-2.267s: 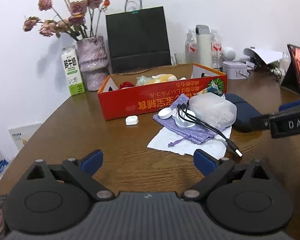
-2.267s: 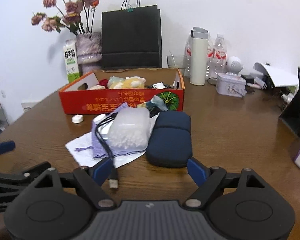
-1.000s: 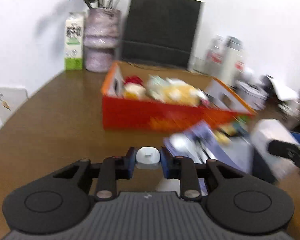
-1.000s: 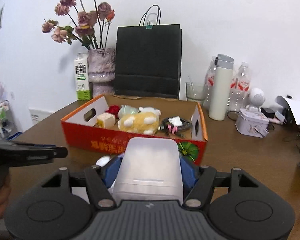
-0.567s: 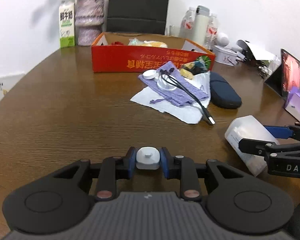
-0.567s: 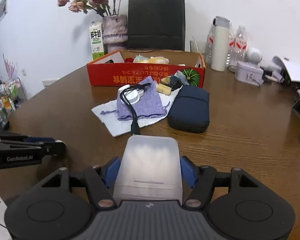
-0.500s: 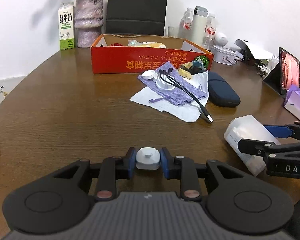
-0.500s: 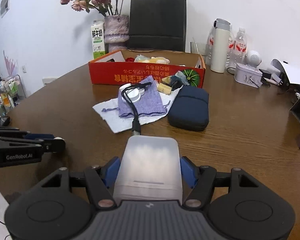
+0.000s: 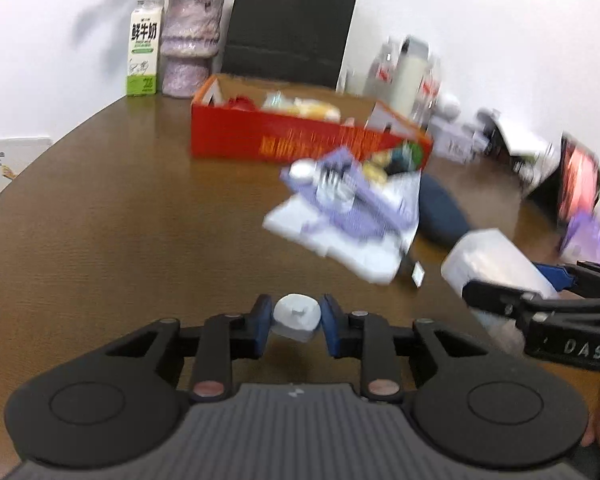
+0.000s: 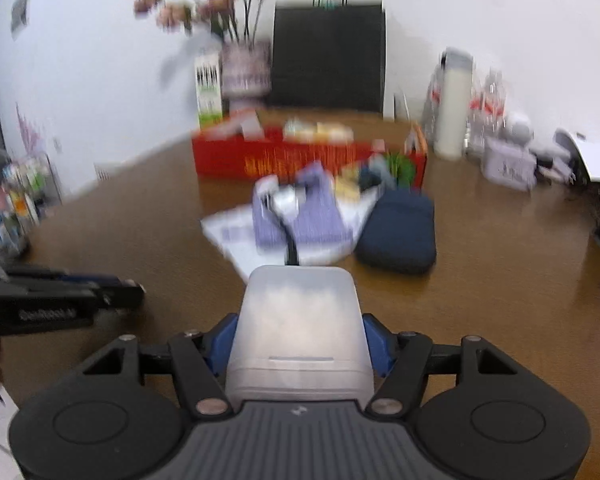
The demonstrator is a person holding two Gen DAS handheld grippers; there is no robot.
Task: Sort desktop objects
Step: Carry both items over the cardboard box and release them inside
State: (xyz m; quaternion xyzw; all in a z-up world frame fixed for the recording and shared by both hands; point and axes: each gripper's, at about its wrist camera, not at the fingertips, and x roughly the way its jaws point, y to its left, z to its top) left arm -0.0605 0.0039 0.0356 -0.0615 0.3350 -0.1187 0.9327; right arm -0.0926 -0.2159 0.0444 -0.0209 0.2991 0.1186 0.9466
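Frosted plastic box (image 10: 300, 332) clamped in right tool (image 10: 300, 340), small white case (image 9: 296, 317) pinched in left tool (image 9: 296, 318). Both carried clear of the brown surface (image 9: 120, 240), probably for sorting into the far red carton (image 9: 260, 140).

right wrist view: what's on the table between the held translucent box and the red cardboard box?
In the right wrist view, between the translucent box and the red cardboard box: white paper under a purple pouch, with a black cable.

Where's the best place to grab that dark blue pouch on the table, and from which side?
Probably across the dark blue pouch's narrow width, coming from above. It lies flat, soft and puffy, its right side clear; the white paper crowds its left.
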